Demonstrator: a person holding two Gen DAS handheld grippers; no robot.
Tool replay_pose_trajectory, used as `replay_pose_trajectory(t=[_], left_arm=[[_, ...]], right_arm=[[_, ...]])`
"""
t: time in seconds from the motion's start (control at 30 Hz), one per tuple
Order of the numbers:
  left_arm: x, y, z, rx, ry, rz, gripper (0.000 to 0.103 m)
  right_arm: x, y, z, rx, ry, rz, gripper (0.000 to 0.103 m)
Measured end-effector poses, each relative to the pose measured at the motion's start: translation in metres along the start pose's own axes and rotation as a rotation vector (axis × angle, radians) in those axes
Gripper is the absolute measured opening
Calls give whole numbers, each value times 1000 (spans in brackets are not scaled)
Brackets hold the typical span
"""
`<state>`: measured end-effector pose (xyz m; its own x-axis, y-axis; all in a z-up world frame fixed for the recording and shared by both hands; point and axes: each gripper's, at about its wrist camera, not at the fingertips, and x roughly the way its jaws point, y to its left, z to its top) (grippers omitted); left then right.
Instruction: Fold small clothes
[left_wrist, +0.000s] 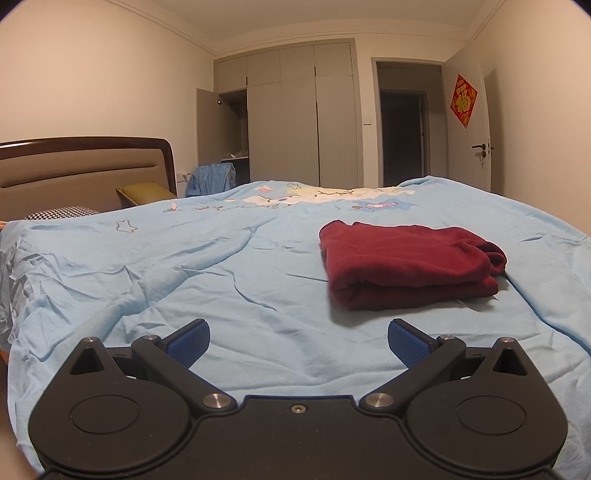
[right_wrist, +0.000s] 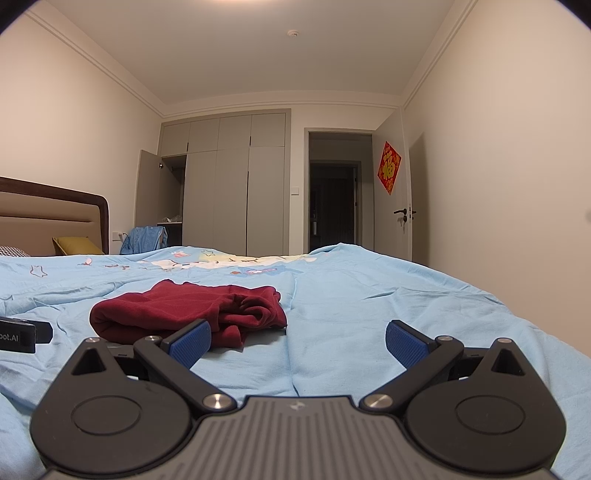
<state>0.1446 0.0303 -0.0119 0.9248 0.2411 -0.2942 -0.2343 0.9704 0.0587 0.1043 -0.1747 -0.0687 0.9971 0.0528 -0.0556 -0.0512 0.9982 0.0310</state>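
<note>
While both jaws gape empty, dark red garment (left_wrist: 406, 266) folded into thick bundle, on wrinkled blue bedspread (left_wrist: 184, 266)

The garment (left_wrist: 406, 266) is plain dark red, no pattern. The quilt (left_wrist: 184, 266) under it is pale blue, printed toward 12 o'clock with white, yellow and pink cartoon shapes. Both grippers, left (left_wrist: 298, 341) and right (right_wrist: 298, 341), are black with ridged blue pads (left_wrist: 190, 341). At 9 o'clock the headboard (left_wrist: 85, 173) is beige in a dark brown frame, beside a black-and-white houndstooth pillow (left_wrist: 62, 213) and a mustard cushion (left_wrist: 147, 192). The wardrobe (left_wrist: 295, 118) is grey, the walls cream. At 2 o'clock hangs a red and gold decoration (left_wrist: 463, 100).
</note>
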Motion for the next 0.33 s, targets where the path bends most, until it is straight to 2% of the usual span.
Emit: replay_pose_trajectory(t=[0.33], left_arm=[[-1,-1,0,1,2,5,102]], right_arm=[[0,0,0,0,1,0,103]])
